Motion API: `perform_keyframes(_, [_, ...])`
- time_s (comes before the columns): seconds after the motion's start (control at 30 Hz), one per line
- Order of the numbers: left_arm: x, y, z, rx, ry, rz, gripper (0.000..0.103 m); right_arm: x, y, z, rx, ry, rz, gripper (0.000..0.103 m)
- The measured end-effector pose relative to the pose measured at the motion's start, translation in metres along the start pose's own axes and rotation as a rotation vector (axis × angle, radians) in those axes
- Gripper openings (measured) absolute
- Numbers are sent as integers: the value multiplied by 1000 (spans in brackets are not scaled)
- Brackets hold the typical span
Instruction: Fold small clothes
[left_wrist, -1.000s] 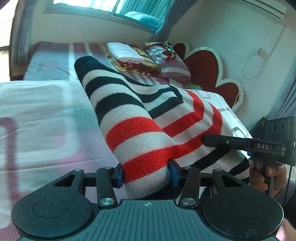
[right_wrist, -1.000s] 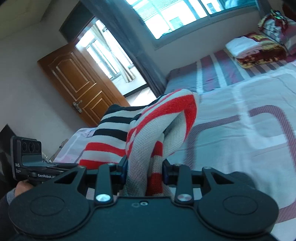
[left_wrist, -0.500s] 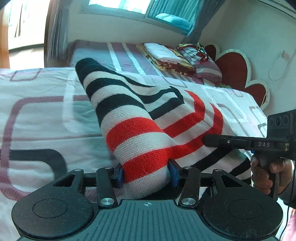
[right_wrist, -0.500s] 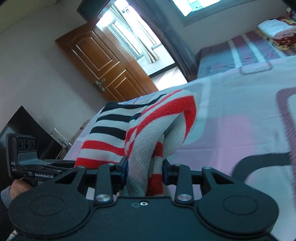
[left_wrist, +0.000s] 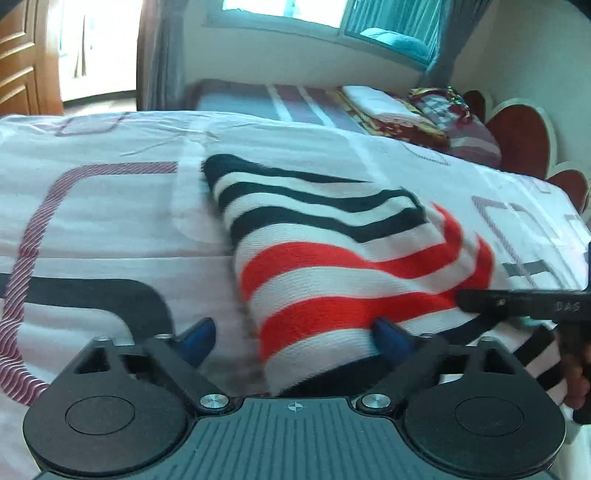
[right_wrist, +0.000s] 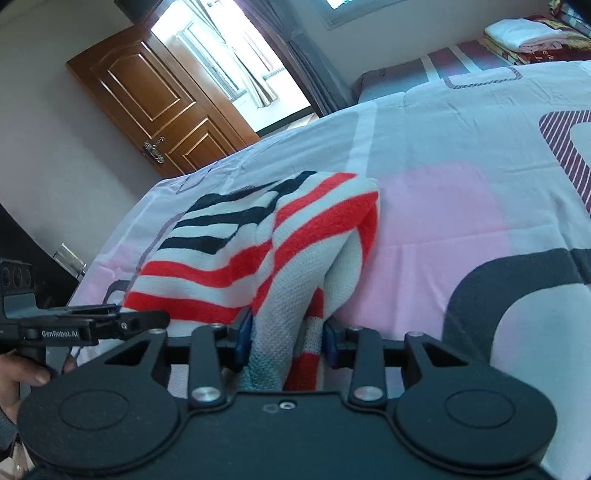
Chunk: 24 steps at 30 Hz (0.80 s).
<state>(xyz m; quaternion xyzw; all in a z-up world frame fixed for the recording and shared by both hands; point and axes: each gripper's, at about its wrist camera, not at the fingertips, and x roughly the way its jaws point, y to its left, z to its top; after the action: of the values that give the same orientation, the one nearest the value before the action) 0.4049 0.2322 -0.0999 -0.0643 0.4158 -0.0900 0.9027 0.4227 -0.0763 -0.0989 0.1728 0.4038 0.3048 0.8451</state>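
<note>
A small knitted sweater (left_wrist: 332, 258) with red, black and white stripes lies folded over on the bed. My left gripper (left_wrist: 295, 336) is open: its blue pads stand wide apart, and the sweater's near edge lies loose between them. My right gripper (right_wrist: 286, 339) is shut on the sweater (right_wrist: 266, 251), with a bunched edge pinched between its blue pads. The right gripper also shows at the right edge of the left wrist view (left_wrist: 524, 304). The left gripper shows at the left of the right wrist view (right_wrist: 92, 325).
The bed has a white and pink sheet (left_wrist: 92, 229) with dark and striped shapes. Folded blankets and pillows (left_wrist: 413, 114) lie at the far end by a red headboard (left_wrist: 524, 136). A wooden door (right_wrist: 147, 99) and bright windows stand beyond the bed.
My left gripper has opened and let go of the sweater. The sweater has come down from its raised peak and now lies lower on the bed. The right gripper keeps its hold.
</note>
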Motion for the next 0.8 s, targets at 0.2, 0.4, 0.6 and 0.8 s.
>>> perform_keyframes(0.2, [-31, 16, -21, -107, -63, -35, 92, -4, 7, 0, -5, 21, -13, 42])
perform_keyframes(0.4, [-61, 13, -49, -128, -77, -100, 86, -63, 6, 3, 62, -91, 25, 38])
perform_keyframes(0.6, [-61, -2, -72, -93, -17, -68, 75, -81, 20, -7, 39, -17, 69, 24])
perform_keyframes(0.8, [-61, -2, -83, -63, 18, -52, 75, -64, 22, -23, -40, 44, -39, 10])
